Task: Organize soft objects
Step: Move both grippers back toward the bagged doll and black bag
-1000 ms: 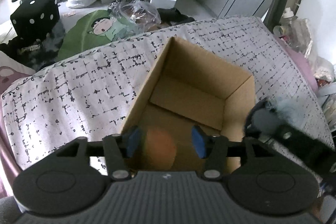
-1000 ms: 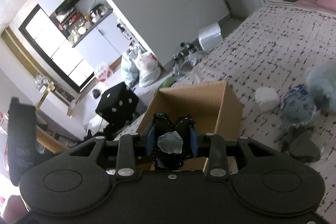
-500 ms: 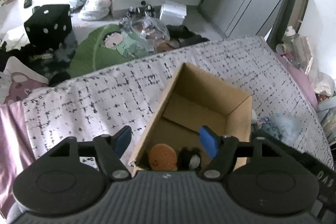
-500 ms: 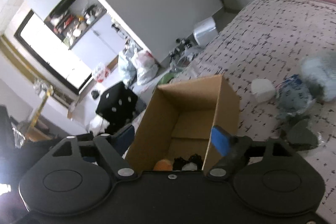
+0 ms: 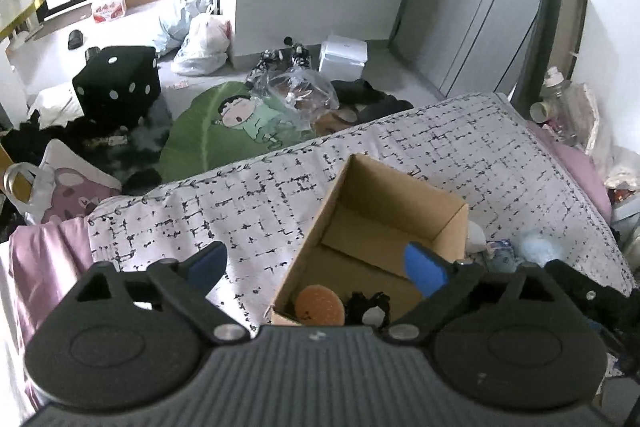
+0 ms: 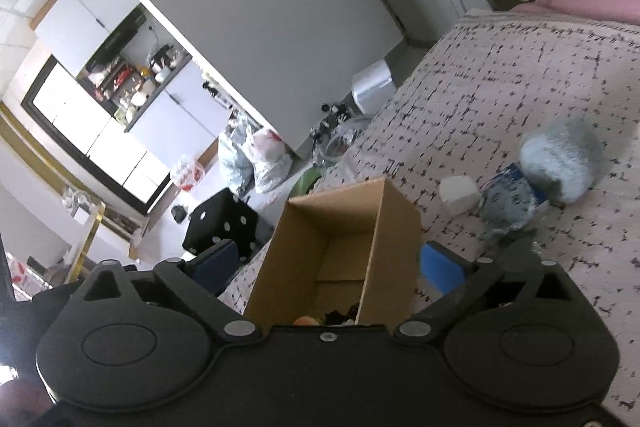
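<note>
Both tools just let go: left tool (image 5: 316, 267) and right tool (image 6: 334, 265) jaws opening wide, nothing between them. Round orange plush (image 5: 320, 305) and black fuzzy plush (image 5: 370, 305) now sit in the open brown cardboard box (image 5: 454, 227) on the bed. Pale blue fluffy ball (image 6: 560, 163) is outside the box, next candidate

Both grippers are black plastic with silver screws and blue-padded fingers (image 5: 424, 269).

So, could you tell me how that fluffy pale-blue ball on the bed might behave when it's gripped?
The fluffy ball looks plush, so it would probably squash between the pads and seems light. Being round, it may roll if nudged across the bedspread.
</note>
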### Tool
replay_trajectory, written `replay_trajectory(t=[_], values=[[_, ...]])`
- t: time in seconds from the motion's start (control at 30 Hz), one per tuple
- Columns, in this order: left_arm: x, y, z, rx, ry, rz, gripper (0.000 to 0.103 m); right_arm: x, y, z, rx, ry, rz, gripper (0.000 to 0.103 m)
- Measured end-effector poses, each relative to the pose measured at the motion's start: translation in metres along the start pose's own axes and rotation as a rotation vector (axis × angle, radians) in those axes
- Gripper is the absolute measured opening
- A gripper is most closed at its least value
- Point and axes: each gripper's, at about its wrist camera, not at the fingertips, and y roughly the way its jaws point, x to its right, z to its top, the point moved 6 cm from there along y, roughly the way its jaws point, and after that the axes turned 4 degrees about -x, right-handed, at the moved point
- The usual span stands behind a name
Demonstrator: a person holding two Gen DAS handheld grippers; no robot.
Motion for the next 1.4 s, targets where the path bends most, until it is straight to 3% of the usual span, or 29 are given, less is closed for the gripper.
replay_trajectory(t=[0.07, 0.73, 1.17, 1.4], values=[[0.004, -0.005, 0.0, 0.016, 0.007, 0.014, 0.102, 0.005, -0.006, 0.002, 0.009, 0.003, -0.009, 0.101], [0.076, -0.032, -0.02, 0.057, 0.092, -0.043, 0.103, 0.05, -0.055, 0.013, -0.001, -0.009, -0.125, 0.103], [0.126, -0.018, -0.041, -0.037, 0.126, -0.083, 0.102, 0.107, -0.077, 0.022, 0.042, 0.169, -0.185, 0.103], [0.15, -0.003, -0.05, -0.057, 0.176, -0.108, 0.102, 0.133, -0.067, 0.015, 0.016, 0.282, -0.181, 0.103]])
